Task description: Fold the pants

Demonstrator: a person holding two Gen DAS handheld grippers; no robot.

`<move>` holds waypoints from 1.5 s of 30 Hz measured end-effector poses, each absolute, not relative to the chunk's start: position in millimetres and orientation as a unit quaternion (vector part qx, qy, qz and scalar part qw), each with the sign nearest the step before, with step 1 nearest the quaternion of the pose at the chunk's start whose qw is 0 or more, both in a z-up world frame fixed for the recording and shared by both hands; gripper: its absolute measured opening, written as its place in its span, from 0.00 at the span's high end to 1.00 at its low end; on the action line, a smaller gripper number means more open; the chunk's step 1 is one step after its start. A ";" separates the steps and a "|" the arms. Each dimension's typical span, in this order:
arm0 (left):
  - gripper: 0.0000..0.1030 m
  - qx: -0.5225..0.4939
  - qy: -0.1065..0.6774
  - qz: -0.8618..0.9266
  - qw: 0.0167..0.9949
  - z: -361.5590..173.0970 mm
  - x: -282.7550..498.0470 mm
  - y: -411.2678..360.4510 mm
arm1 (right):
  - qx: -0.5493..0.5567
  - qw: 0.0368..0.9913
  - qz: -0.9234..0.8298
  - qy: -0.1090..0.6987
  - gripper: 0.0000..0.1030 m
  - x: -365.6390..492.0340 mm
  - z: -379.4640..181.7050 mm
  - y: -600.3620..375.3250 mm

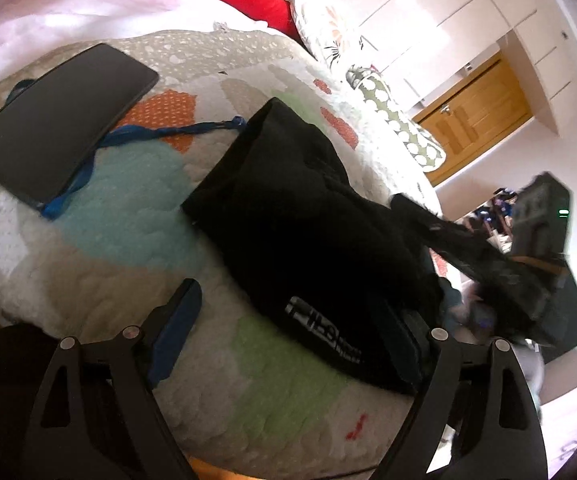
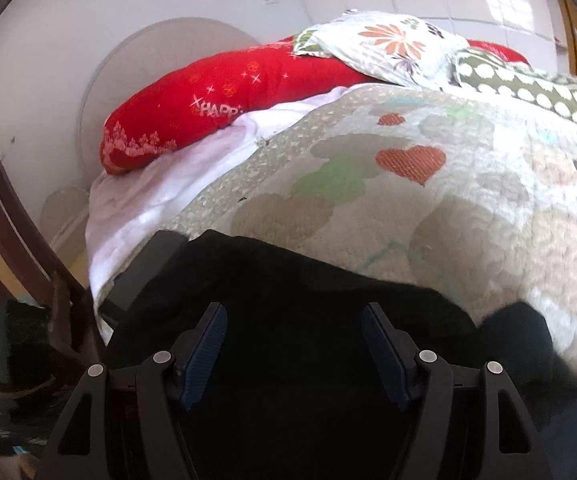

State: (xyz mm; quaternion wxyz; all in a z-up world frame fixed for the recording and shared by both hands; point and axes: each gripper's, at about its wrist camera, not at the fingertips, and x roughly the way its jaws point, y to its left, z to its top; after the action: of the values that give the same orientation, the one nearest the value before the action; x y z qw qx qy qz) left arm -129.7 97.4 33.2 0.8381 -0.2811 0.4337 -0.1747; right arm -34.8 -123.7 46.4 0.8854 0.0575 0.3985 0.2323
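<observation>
A pair of black pants (image 1: 296,216) lies on a bed, on a quilt (image 1: 136,220) patterned with hearts and pale colour patches. The pants already look doubled over into a compact, roughly oblong bundle, with a white printed logo facing up near the close end, so the folding appears well along.

The left hand-held gripper (image 1: 288,332) sits low over the quilt with its jaws spread wide. One blue-padded finger rests beside the bundle on the bare quilt; the other lies at the bundle's edge. Nothing is pinched between them.

The right hand-held gripper (image 2: 294,354) hovers over black cloth, jaws partly apart, with the fabric below and between the pads; no pad visibly presses on it. In the left wrist view, it shows at the bundle's far end, blurred.

A dark phone (image 1: 60,120) on a blue lanyard (image 1: 128,140) lies well apart from the pants, likely set aside to keep it clear. Red and floral pillows line the head of the bed.
</observation>
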 end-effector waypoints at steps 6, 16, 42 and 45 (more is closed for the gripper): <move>0.17 -0.299 0.437 -0.163 0.832 31.8 -124.0 95.9 | 0.025 0.868 0.254 0.427 0.34 -36.2 18.7 -101.5; 0.17 -0.375 0.416 -0.195 0.805 22.0 -130.5 122.3 | -0.002 0.865 0.276 0.419 0.33 -54.2 22.8 -97.5; 0.11 -0.318 0.424 -0.163 0.832 32.4 -143.7 107.6 | -0.052 0.858 0.305 0.410 0.33 -91.0 21.3 -62.9; 0.11 -0.323 0.423 -0.152 0.833 31.9 -134.2 104.5 | -0.034 0.858 0.295 0.418 0.33 -87.1 31.8 -84.3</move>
State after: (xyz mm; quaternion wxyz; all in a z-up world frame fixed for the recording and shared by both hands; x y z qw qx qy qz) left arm -134.2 104.5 31.9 0.8329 -0.3232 0.4229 -0.1516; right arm -87.1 -84.3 31.8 0.8582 -0.0339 0.4184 0.2954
